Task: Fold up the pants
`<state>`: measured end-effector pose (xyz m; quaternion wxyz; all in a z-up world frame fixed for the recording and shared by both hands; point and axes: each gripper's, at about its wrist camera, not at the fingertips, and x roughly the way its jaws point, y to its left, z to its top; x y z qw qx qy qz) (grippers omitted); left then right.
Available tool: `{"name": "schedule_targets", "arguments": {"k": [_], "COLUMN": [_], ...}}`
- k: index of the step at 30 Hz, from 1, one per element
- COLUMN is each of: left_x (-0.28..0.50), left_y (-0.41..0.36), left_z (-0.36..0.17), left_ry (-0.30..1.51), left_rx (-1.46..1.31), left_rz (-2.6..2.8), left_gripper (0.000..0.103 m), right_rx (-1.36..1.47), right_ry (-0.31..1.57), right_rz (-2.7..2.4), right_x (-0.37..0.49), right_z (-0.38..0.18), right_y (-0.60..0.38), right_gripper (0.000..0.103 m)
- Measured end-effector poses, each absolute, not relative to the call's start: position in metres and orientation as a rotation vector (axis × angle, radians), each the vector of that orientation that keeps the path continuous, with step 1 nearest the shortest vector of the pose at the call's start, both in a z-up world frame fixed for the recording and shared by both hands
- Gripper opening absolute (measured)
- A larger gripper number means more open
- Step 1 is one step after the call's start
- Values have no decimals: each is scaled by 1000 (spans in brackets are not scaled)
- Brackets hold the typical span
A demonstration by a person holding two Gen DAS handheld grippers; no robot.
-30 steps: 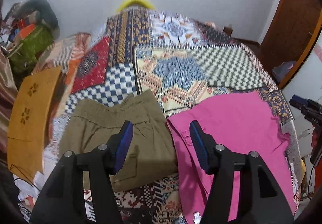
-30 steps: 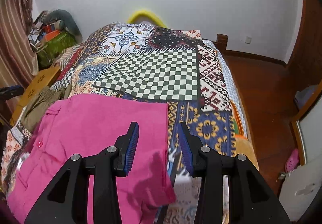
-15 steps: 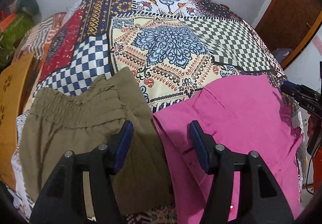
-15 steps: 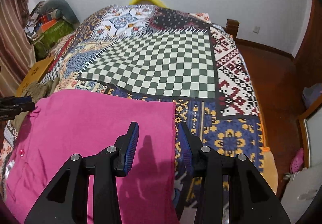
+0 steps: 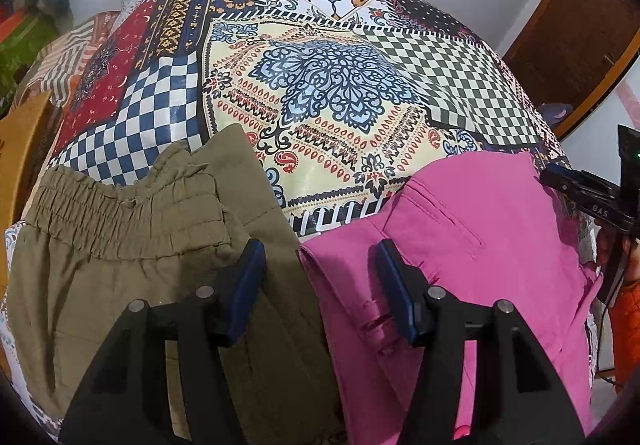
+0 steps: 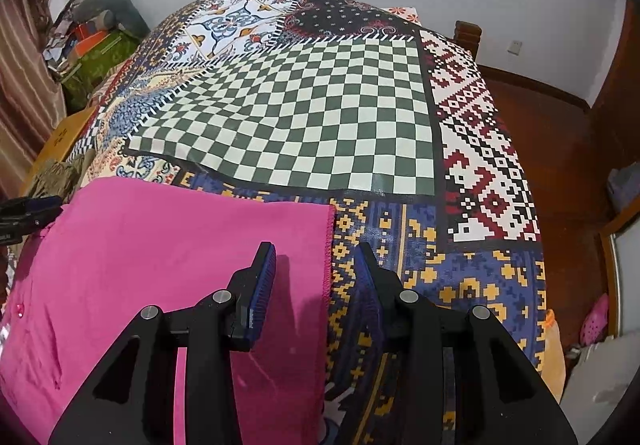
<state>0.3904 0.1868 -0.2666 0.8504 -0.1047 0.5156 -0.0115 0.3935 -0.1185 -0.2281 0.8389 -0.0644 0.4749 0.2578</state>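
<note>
The pink pants (image 5: 480, 245) lie flat across the near part of the patchwork bedcover (image 5: 340, 117). My left gripper (image 5: 320, 249) hangs open just above their waist end, one finger over pink cloth, the other over the olive pants (image 5: 120, 245) beside them. Nothing is pinched. In the right wrist view the pink pants (image 6: 160, 253) end in a stitched hem, and my right gripper (image 6: 315, 249) stands open astride that hem edge, left finger over the cloth, right finger over the bedcover (image 6: 460, 265). Each gripper shows at the other view's edge: the right gripper (image 5: 580, 193) and the left gripper (image 6: 28, 209).
The olive pants (image 6: 56, 177), with a gathered elastic waist, lie left of the pink pair. A wooden board (image 5: 20, 149) and a pile of bags (image 6: 92, 45) flank the bed's left side. A wooden floor (image 6: 560, 149) and a pink slipper (image 6: 596, 317) lie to the right.
Both grippers have come down and forward toward the bed, so the pink pants fill more of each view. Their fingers stand as far apart as before.
</note>
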Motion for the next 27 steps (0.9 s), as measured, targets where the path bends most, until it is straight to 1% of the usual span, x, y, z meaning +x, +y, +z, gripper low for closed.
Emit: {"name": "schedule_targets", "arguments": {"k": [4, 10, 11, 12, 13, 18, 20, 21, 22, 23, 24, 25, 26, 27], "left_x": [389, 397, 398, 399, 399, 399, 399, 400, 400, 400, 399, 398, 395, 393], "left_y": [190, 184, 185, 186, 187, 187, 187, 187, 188, 188, 189, 190, 190, 189], "left_z": [-263, -272, -274, -275, -276, -281, -282, -283, -283, -283, -283, -282, -280, -277], "left_ry": [1088, 1108, 1112, 1112, 1114, 1113, 1116, 1117, 1119, 1122, 1116, 1107, 1094, 1080], "left_rx": [-285, -263, -271, -278, -299, -322, -330, -331, -330, -322, -319, -325, -320, -305], "left_rz": [-19, -34, -43, -49, -62, -83, -89, -87, -83, -70, -54, -55, -47, -39], "left_gripper": [57, 57, 56, 52, 42, 39, 37, 34, 24, 12, 12, 11, 10, 10], "right_rx": [-154, -154, -154, -157, -164, -186, -190, -196, -213, -225, -229, -227, -225, -217], "right_ry": [1005, 1009, 1007, 1004, 1001, 1002, 1006, 1008, 1004, 999, 1001, 1005, 1006, 1002], "right_rz": [554, 552, 554, 560, 564, 578, 590, 597, 593, 597, 614, 619, 621, 622], "right_x": [395, 404, 405, 407, 408, 414, 414, 413, 412, 410, 408, 407, 407, 406], "right_z": [-231, -236, -237, -238, -238, -241, -244, -245, -245, -245, -246, -246, -246, -246], "right_y": [-116, -112, -112, -110, -108, -99, -95, -93, -90, -88, -86, -85, -84, -83], "right_gripper": [37, 37, 37, 37, 37, 37, 37, 37, 37, 31, 18, 12, 9, 8]}}
